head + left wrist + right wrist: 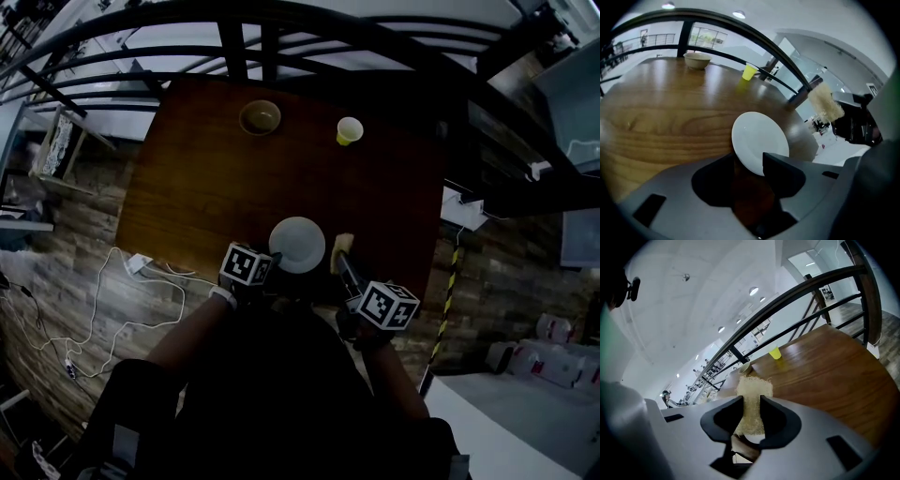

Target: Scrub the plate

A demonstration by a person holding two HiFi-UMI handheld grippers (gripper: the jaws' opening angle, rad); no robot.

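In the head view, the white plate [297,245] is lying flat near the near edge of the dark wooden table [216,178]. The left claw [269,261] is sitting at the plate's near-left rim. The right claw [343,264] is reaching in from the near right and is gripping a pale sponge [342,246], which is hanging just beside the plate's right rim. At the far side of the table, a bowl [260,117] is standing on the left and a yellow cup [349,130] is standing on the right, both well apart from the plate.

In the left gripper view, the left claw [749,161] is standing released, with its jaws spread wide. The plate [757,138] is lying on the table with its near edge reaching into the gap between them. The right jaw is covering a bit of that rim, but neither jaw is pressing on it. The sponge [825,103] is showing to the right, raised off the table, beyond the plate.

In the right gripper view, the right claw [751,404] is clenched on the sponge [753,390], which is sticking up between the jaws and past their tips. The cup [775,353] and the bowl [744,367] are showing far beyond it on the table [825,366]. The plate is not appearing in this view.
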